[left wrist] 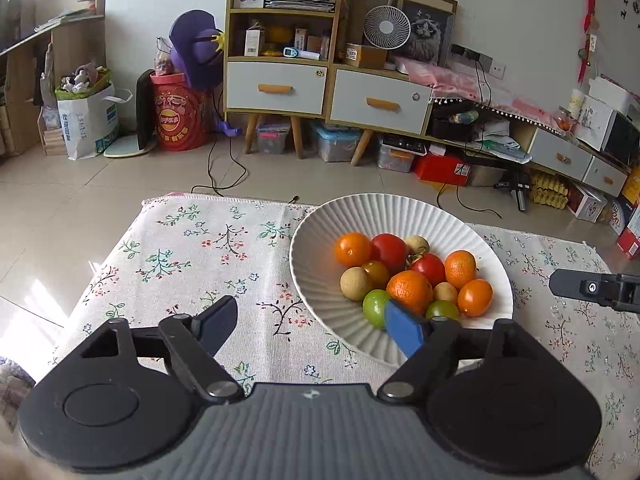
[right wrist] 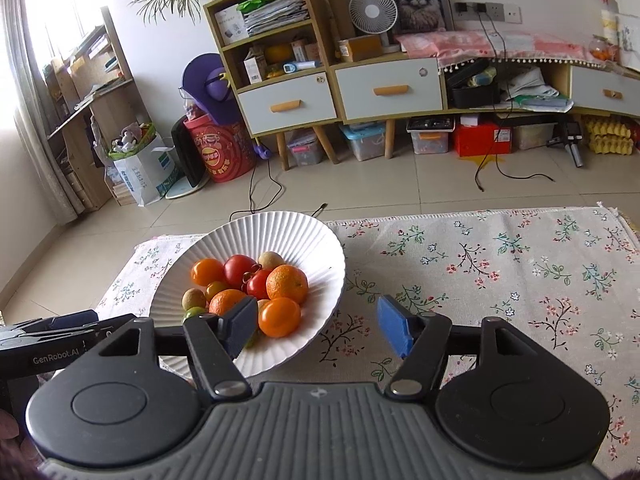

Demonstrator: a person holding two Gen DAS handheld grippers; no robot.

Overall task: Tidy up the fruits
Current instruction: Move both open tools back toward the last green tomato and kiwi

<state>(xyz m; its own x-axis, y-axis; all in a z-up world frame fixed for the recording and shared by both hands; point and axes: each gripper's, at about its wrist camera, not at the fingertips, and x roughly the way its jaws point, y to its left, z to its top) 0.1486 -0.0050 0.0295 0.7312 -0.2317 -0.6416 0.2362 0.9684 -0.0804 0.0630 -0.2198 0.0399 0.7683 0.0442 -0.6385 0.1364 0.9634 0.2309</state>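
The left gripper [left wrist: 310, 326] has its jaws spread wide with nothing between them; under the gap lie the flowered tablecloth [left wrist: 192, 248] and the near rim of the white ribbed bowl [left wrist: 316, 280]. Its blue right pad [left wrist: 404, 330] hangs over the bowl's near edge, in front of a green fruit [left wrist: 374, 307].

The right gripper [right wrist: 318, 326] is also parted and empty, straddling the bowl's right rim [right wrist: 336, 280]; its dark left pad [right wrist: 240, 326] covers part of the fruit pile.

All the fruit sits heaped in the bowl: oranges [left wrist: 410, 290], red tomatoes [left wrist: 389, 251], small tan round fruits [left wrist: 355, 283] and green ones. The bowl rests on the tablecloth, towards its far edge. Beyond stand a wooden cabinet [left wrist: 280, 88] with white drawers and a small fan [left wrist: 387, 27].
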